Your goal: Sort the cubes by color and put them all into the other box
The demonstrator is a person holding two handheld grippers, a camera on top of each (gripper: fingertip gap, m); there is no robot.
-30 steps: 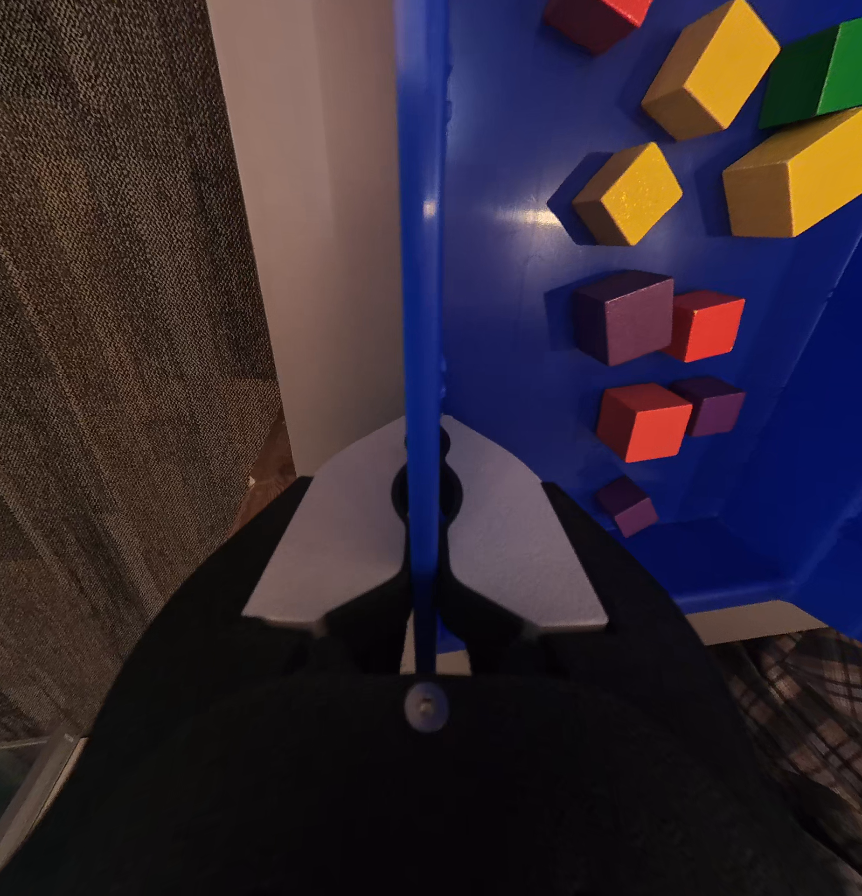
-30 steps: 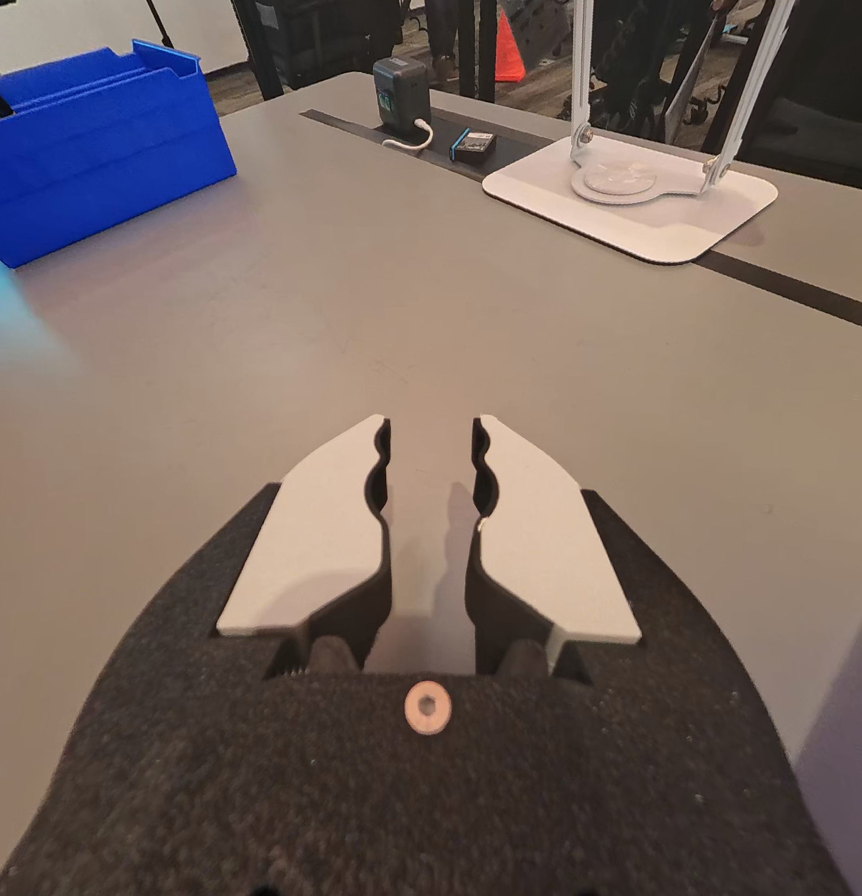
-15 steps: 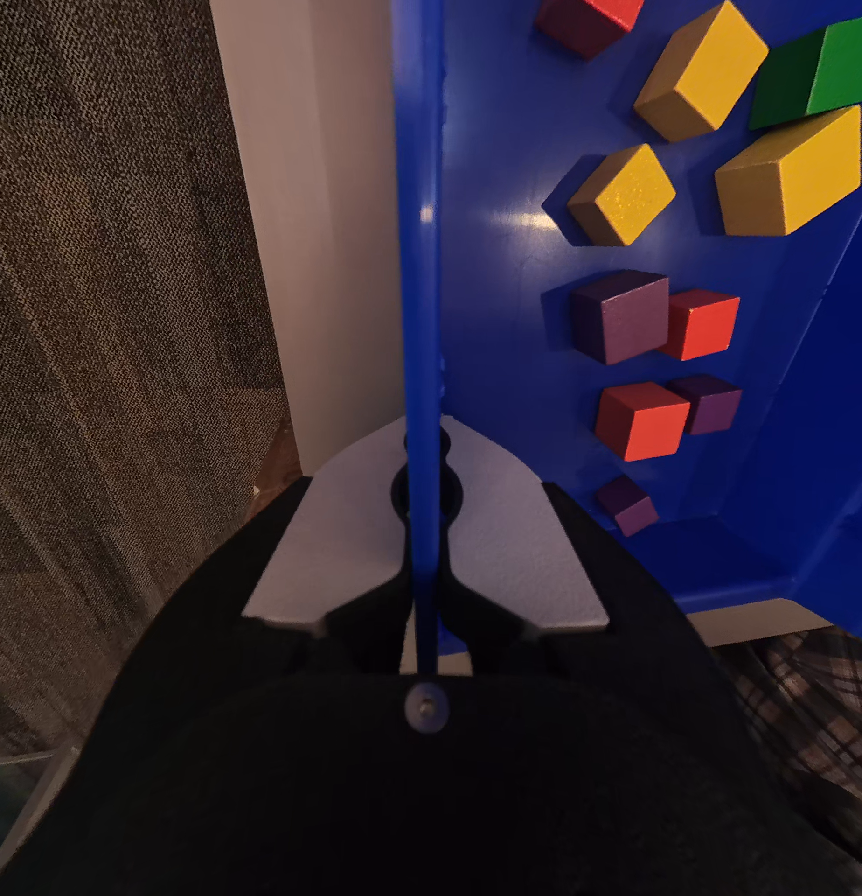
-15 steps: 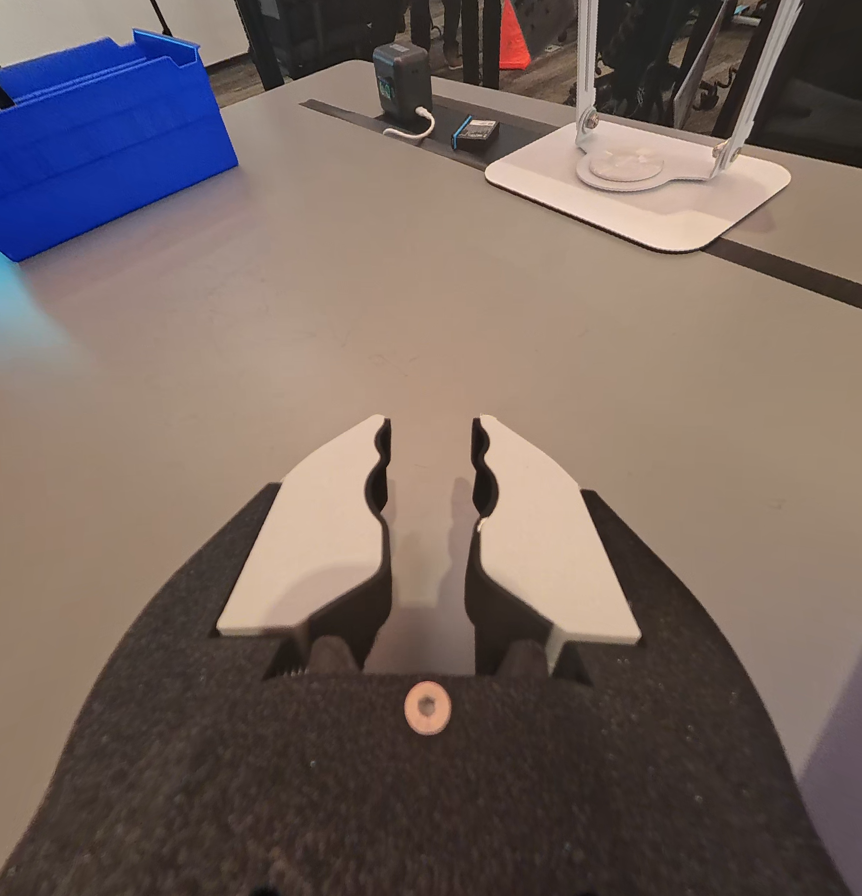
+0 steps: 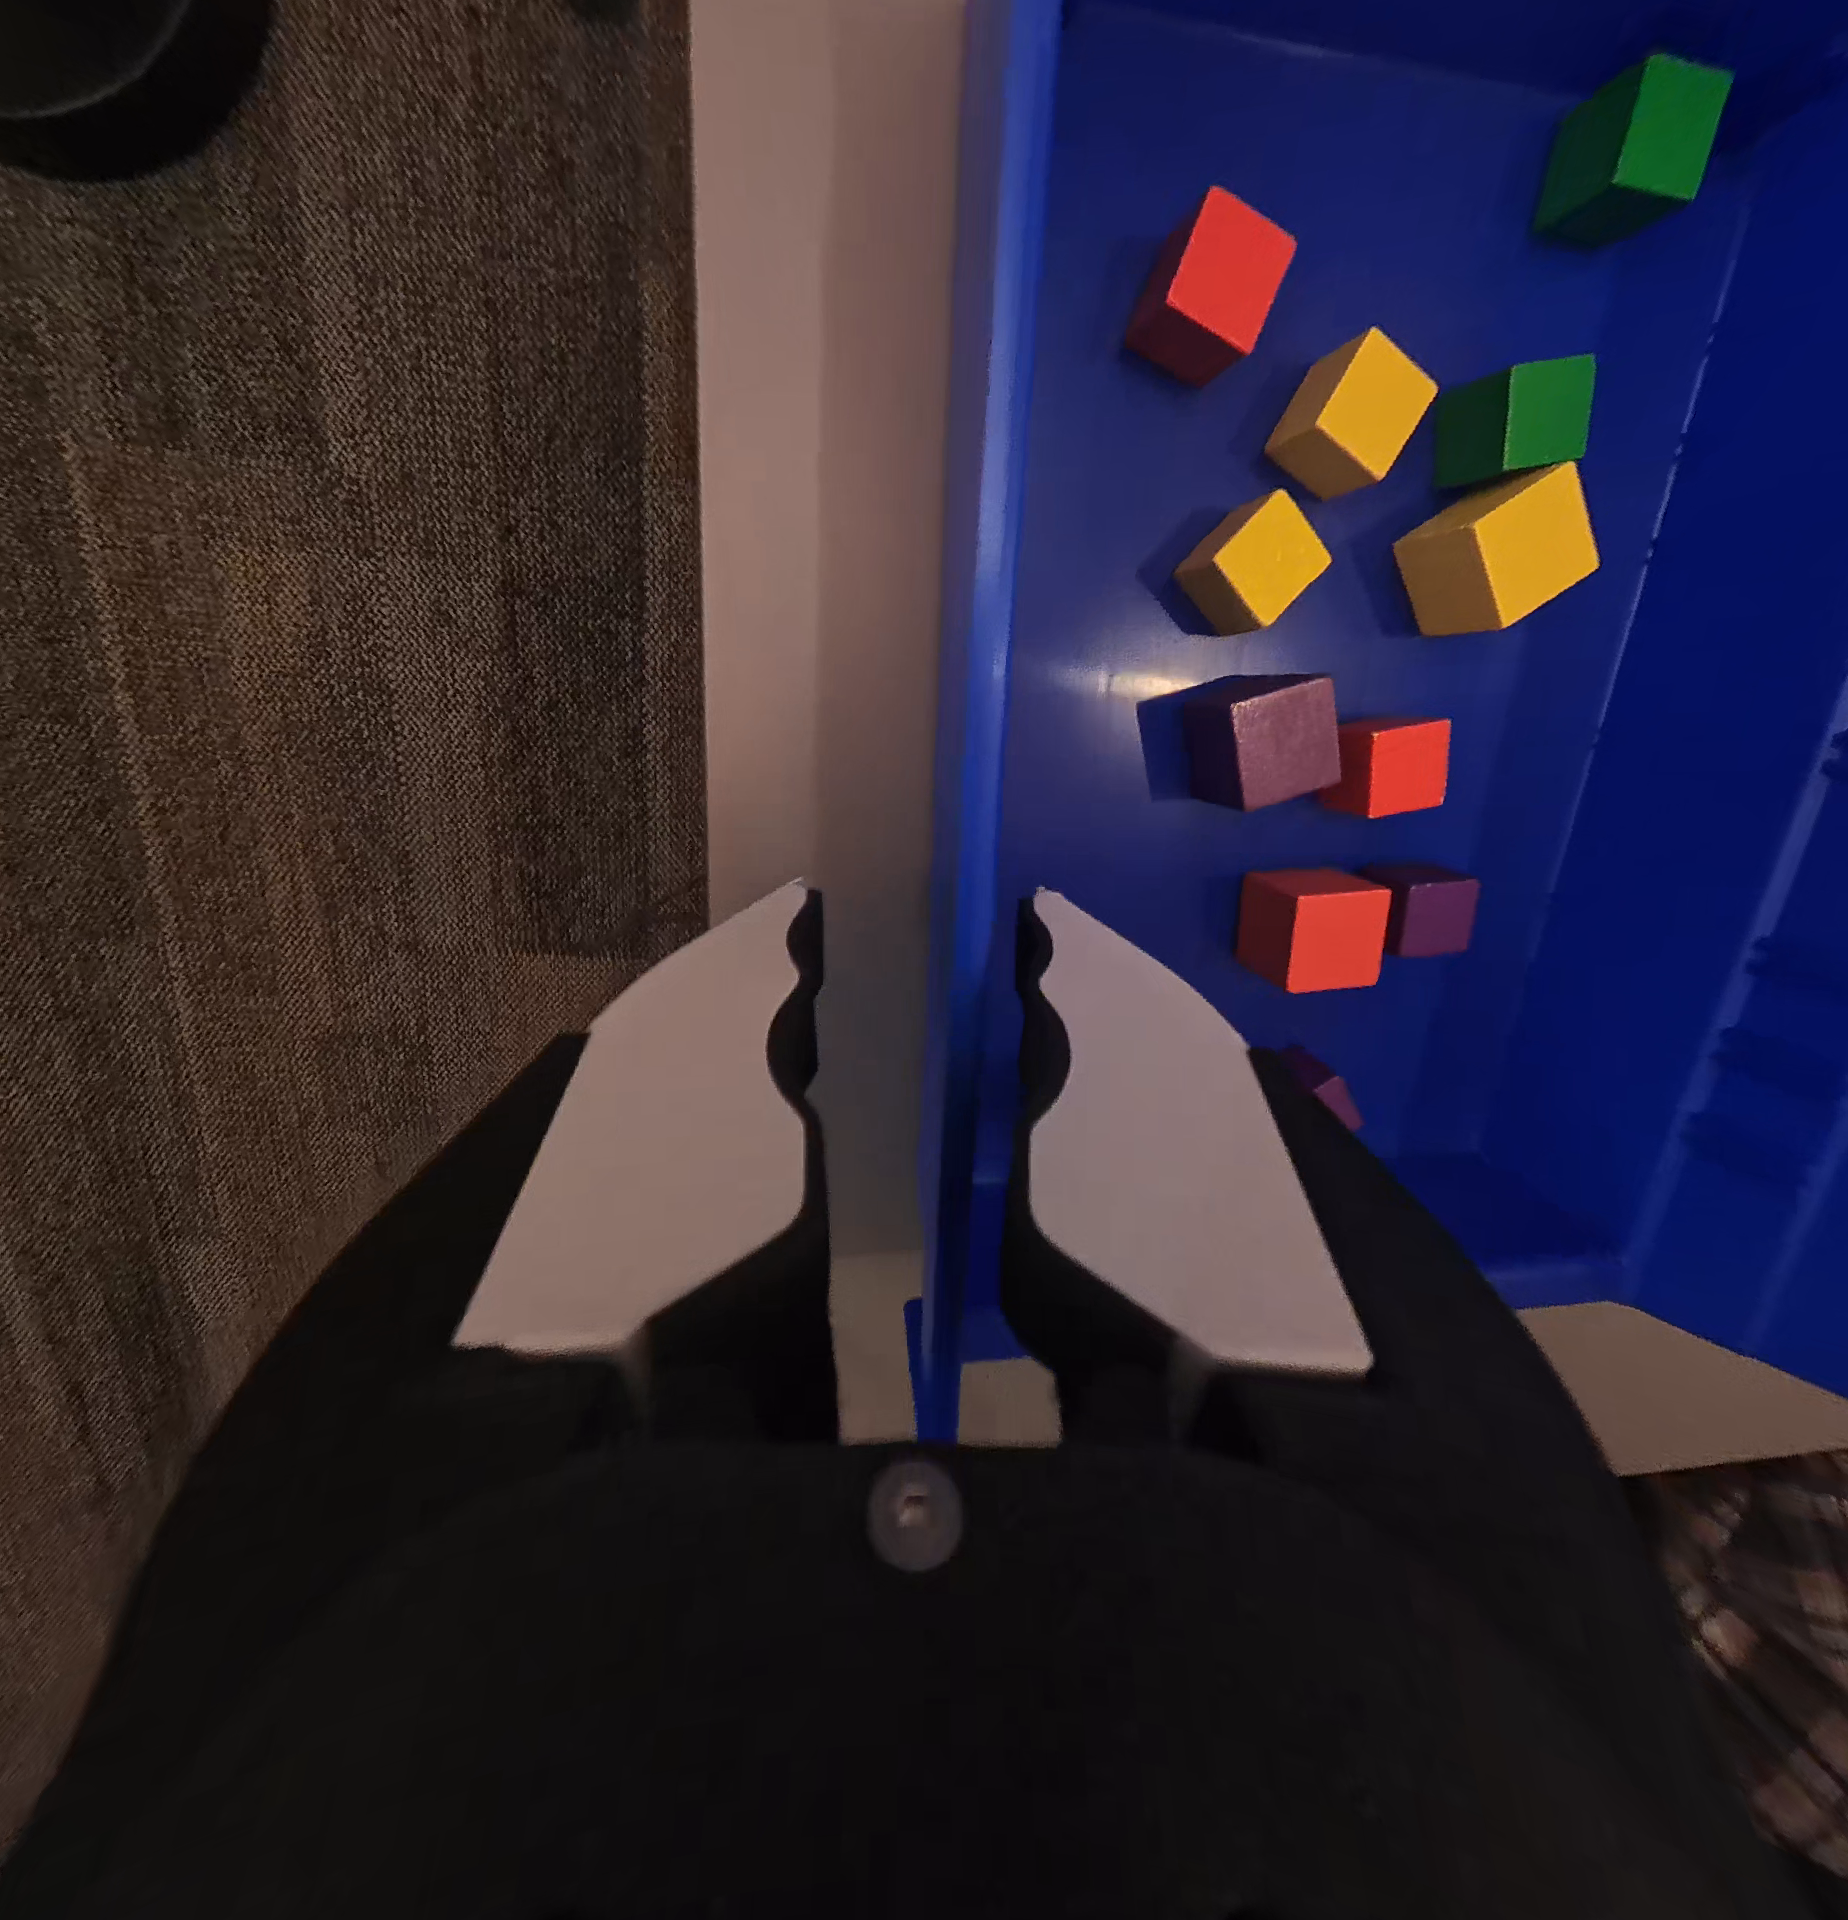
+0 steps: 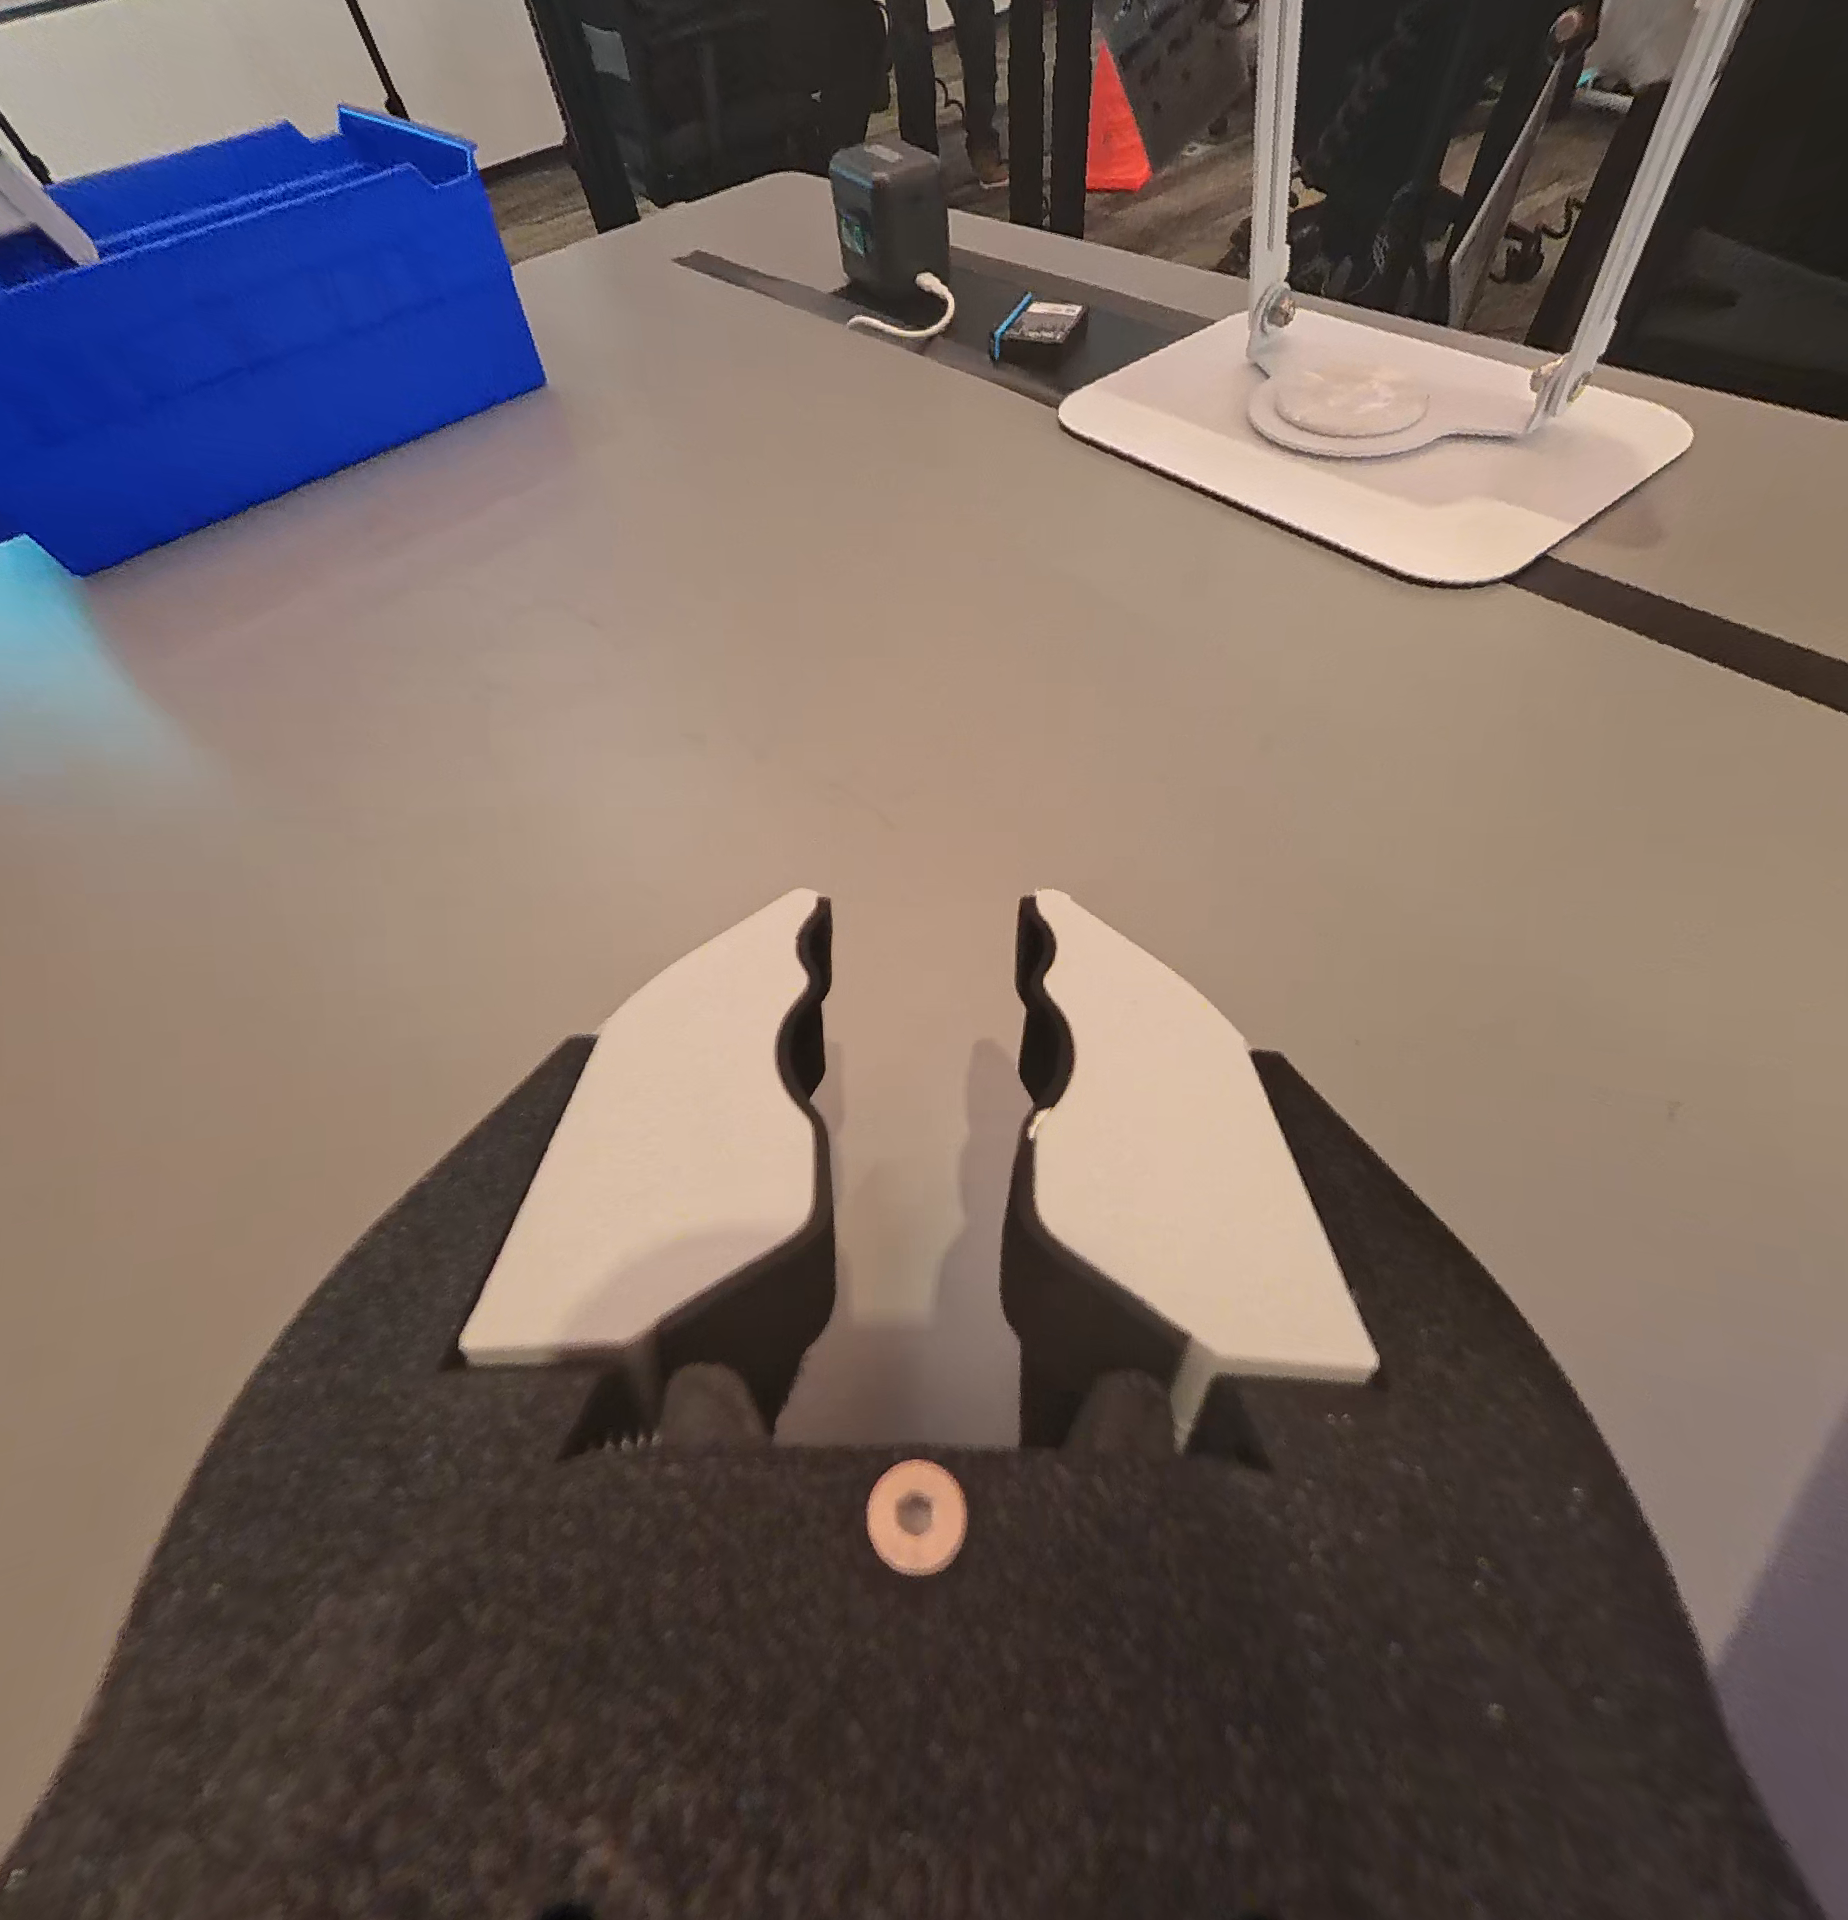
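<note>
In the left wrist view a blue box (image 5: 977, 623) holds several cubes: red (image 5: 1216, 281), yellow (image 5: 1351, 416), green (image 5: 1517, 421) and purple (image 5: 1268, 738) among them. My left gripper (image 5: 920, 914) is open and straddles the box's left wall. The wall stands between the fingers with a gap at the left pad. My right gripper (image 6: 925, 914) is open and empty above the grey table (image 6: 899, 675). A blue box (image 6: 224, 343) stands at the far left of the right wrist view.
The table's edge (image 5: 816, 520) and brown carpet (image 5: 328, 623) lie left of the box. On the far side of the table are a white lamp base (image 6: 1398, 457), a black charger (image 6: 889, 223) with a white cable and a small black pack (image 6: 1039, 327).
My left gripper was shut on the blue box's wall and has now opened, letting it go; more of the box's inside shows. My right gripper stays open, with the view shifted slightly.
</note>
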